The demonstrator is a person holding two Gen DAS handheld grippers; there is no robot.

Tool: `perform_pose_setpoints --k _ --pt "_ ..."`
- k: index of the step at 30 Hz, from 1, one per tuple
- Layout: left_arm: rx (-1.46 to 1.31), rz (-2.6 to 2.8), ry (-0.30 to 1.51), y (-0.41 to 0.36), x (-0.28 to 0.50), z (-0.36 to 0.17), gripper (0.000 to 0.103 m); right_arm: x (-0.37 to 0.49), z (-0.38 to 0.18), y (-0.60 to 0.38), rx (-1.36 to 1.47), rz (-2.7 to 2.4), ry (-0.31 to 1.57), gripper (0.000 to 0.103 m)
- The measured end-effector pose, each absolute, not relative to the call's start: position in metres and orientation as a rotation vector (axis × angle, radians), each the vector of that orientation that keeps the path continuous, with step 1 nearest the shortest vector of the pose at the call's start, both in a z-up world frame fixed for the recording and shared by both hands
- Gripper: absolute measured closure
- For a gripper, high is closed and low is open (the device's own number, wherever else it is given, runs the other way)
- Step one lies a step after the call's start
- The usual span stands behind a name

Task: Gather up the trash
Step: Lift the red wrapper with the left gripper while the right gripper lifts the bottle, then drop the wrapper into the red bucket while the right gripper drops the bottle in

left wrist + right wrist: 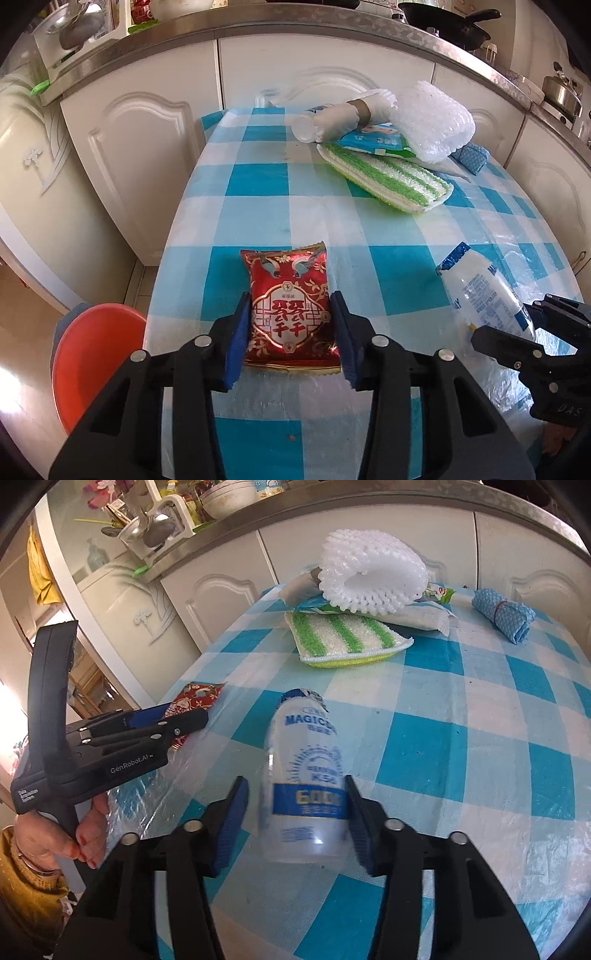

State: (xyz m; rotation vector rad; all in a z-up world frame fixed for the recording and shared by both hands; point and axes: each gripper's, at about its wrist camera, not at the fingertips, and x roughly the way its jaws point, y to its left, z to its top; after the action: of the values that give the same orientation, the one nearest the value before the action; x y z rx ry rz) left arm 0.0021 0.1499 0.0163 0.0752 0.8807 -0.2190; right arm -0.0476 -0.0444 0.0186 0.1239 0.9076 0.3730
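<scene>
A red snack packet (288, 273) lies at the near left of the blue-checked table (258, 177). My left gripper (291, 299) has its blue pads pressed against the packet's two sides. In the right wrist view the left gripper (205, 716) comes in from the left, tips at the red packet (195, 698). A clear plastic bottle with a blue label (306, 746) lies lengthwise between the pads of my right gripper (295, 781), cap end pointing away. The left wrist view shows the right gripper (517, 325) clamped on the bottle's (480, 288) lower end.
At the table's far end are a green-striped cloth (388, 181), a white foam net (432, 122), wrappers and a rolled blue cloth (504, 614). Clear plastic film (517, 369) covers the near right corner. An orange basin (96, 354) sits low on the left. White cabinets stand behind.
</scene>
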Motion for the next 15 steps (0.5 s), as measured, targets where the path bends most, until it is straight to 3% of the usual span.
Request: perform_pose_setpoints --k 15 --pt "-0.13 -0.15 0.815 0.226 -0.027 0.041 0.06 -0.045 0.042 -0.01 0.116 0.483 0.883 0.059"
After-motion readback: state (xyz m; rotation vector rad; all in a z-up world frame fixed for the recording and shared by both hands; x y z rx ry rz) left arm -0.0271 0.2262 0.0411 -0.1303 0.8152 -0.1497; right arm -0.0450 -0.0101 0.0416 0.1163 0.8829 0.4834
